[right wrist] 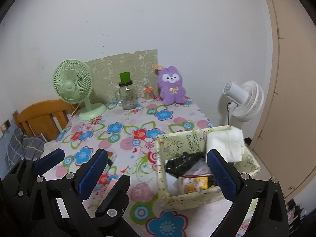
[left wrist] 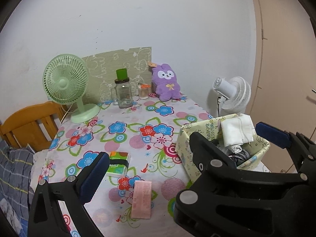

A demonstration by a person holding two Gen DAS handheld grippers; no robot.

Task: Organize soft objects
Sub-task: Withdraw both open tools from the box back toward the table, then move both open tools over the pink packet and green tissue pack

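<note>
A purple plush bunny (left wrist: 167, 84) sits upright at the back of the floral table, against the wall; it also shows in the right wrist view (right wrist: 172, 86). A pale yellow fabric box (left wrist: 185, 138) stands at the table's right side, holding a white cloth (left wrist: 237, 132) and dark items; it also shows in the right wrist view (right wrist: 199, 138). A green tissue pack (left wrist: 118, 165) and a pink packet (left wrist: 141, 202) lie near the front. My left gripper (left wrist: 185, 154) is open and empty, above the front of the table. My right gripper (right wrist: 158, 169) is open and empty, its right finger over the box.
A green desk fan (left wrist: 66, 85), a glass jar with a green cup on top (left wrist: 123, 92) and a cotton swab cup (left wrist: 143, 92) stand at the back. A white fan (left wrist: 234, 94) stands beyond the right edge. A wooden chair (left wrist: 29, 124) is at the left.
</note>
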